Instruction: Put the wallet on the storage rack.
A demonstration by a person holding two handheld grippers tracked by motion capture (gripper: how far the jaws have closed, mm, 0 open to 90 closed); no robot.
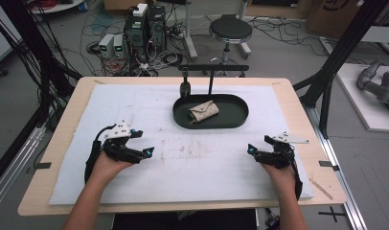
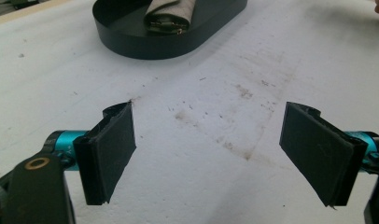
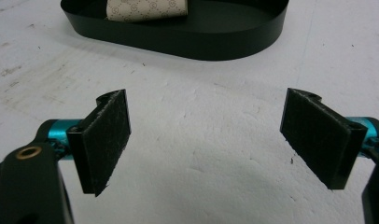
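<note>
While the left gripper (image 1: 143,143) is hovering low over the white foam mat (image 1: 135,103) at the near left, its jaws are standing wide apart with nothing between them, and its pads (image 2: 114,147) are facing each other across stained mat. Across the table, the right gripper (image 1: 257,146) is sitting at the near right in the person's other hand, its jaws also spread wide and holding nothing. Both grippers are pointing inward, well apart from each other. Farther out, near the far middle of the mat, a black oval tray (image 1: 233,117) is resting, and a beige patterned pouch (image 1: 204,111) is lying inside it, toward the tray's left half. Just behind the tray a black T-shaped stand (image 1: 211,72) is rising.
</note>
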